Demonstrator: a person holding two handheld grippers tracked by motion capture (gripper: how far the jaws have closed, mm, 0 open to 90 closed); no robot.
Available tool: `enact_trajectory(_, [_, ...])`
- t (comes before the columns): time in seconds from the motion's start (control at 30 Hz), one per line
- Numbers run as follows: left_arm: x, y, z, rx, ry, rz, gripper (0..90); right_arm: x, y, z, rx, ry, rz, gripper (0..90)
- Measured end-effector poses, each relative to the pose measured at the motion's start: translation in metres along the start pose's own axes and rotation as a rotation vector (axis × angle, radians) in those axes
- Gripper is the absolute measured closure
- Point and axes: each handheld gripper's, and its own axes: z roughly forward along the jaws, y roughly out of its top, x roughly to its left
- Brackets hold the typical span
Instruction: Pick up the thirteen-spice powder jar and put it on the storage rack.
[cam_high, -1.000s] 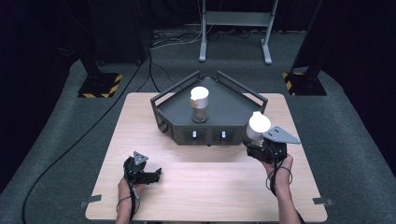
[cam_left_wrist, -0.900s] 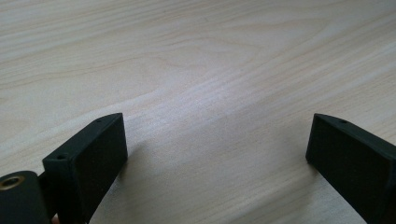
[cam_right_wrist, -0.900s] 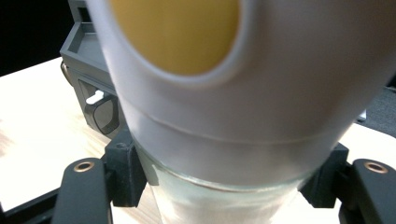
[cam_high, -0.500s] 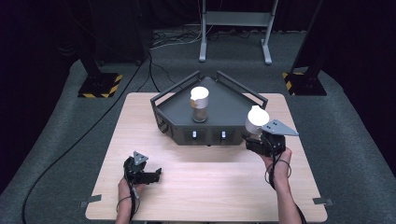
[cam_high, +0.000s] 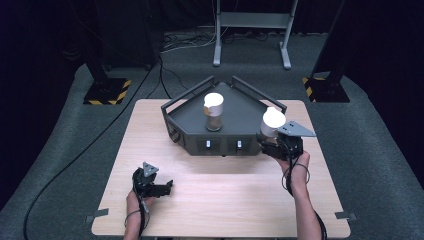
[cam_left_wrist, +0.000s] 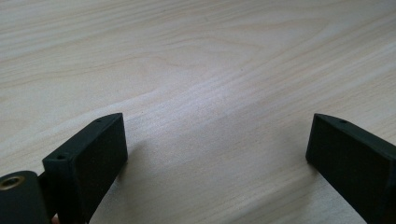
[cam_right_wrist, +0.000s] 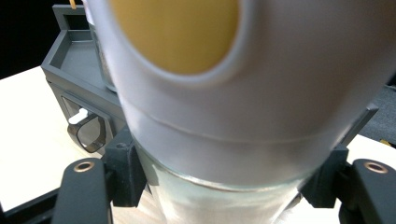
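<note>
Right gripper (cam_high: 278, 141), at the right of centre in the high view, has its jaws clamped on a white-lidded jar (cam_high: 272, 121); in the right gripper view the pads press the jar (cam_right_wrist: 224, 116) from both sides just below the lid. Left gripper (cam_high: 159, 188), at the lower left of the high view, rests on the wooden table (cam_high: 150, 130) with its jaws spread wide and nothing between them (its own view shows bare wood between the two pads).

Progress, as judged: the held jar is off the table, at the right front corner of the dark grey tray (cam_high: 240, 117), which fills the centre of the frame. A second white-lidded jar (cam_high: 213, 111) already stands upright in the tray. Setting the held jar down and letting go are left.

Orientation: the held jar's long axis runs roughly upright, lid uppermost, leaning slightly toward the upper left of the high view.
</note>
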Motion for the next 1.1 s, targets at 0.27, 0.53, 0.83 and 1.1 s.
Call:
enact_trajectory(0.27, [0.000,0.000,0.000,0.000,0.000,0.000,5.2,-0.003,0.008,0.006,0.006,-0.004,-0.007,30.2])
enact_trajectory(0.53, [0.000,0.000,0.000,-0.001,0.001,0.001,5.2,-0.006,0.013,0.012,0.016,-0.007,-0.004,30.1])
enact_trajectory(0.83, [0.000,0.000,0.000,0.000,0.001,0.001,5.2,-0.010,0.019,0.020,0.023,-0.007,0.003,30.2])
enact_trajectory(1.1, [-0.001,0.000,0.000,-0.001,0.002,0.001,5.2,-0.013,0.023,0.030,0.033,-0.005,0.013,30.2])
